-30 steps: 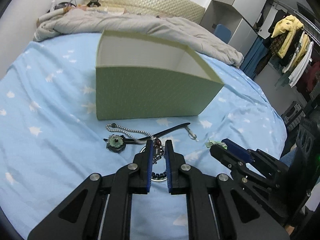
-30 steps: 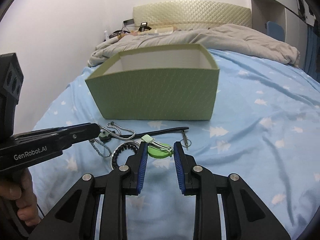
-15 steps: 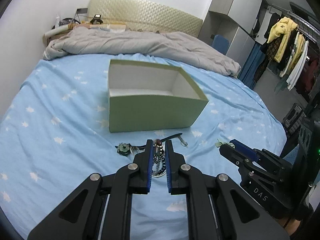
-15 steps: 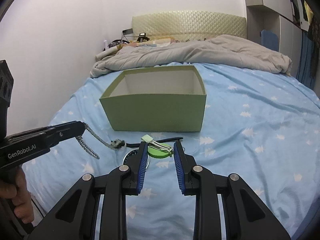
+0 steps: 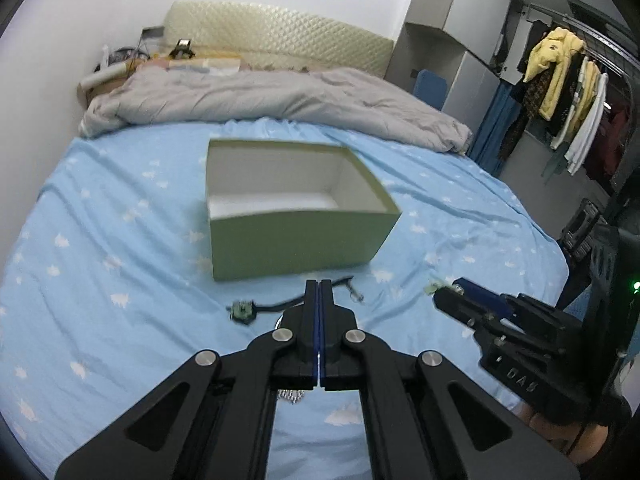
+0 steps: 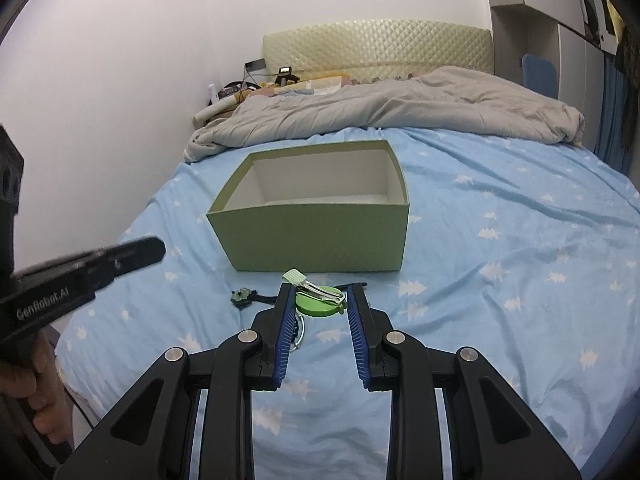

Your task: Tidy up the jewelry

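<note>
An open green box [image 5: 296,216] with a white inside stands on the blue bed; it also shows in the right wrist view [image 6: 320,216]. My left gripper [image 5: 319,292] is shut on a silver bead chain [image 5: 292,394] that hangs below its jaws, raised above the bed in front of the box. My right gripper [image 6: 318,304] is shut on a green hair clip [image 6: 318,300], also raised in front of the box. A green pendant on a black cord [image 5: 243,310] and a metal ring [image 6: 299,330] lie on the sheet.
A grey duvet [image 5: 272,96] is bunched behind the box by the quilted headboard [image 5: 280,40]. A clothes rack [image 5: 568,92] and cabinets stand at the right. The blue sheet [image 6: 500,264] spreads around the box.
Both grippers have risen and pulled back from the bed, so the box looks smaller. The left jaws have closed fully and lifted the bead chain off the sheet.
</note>
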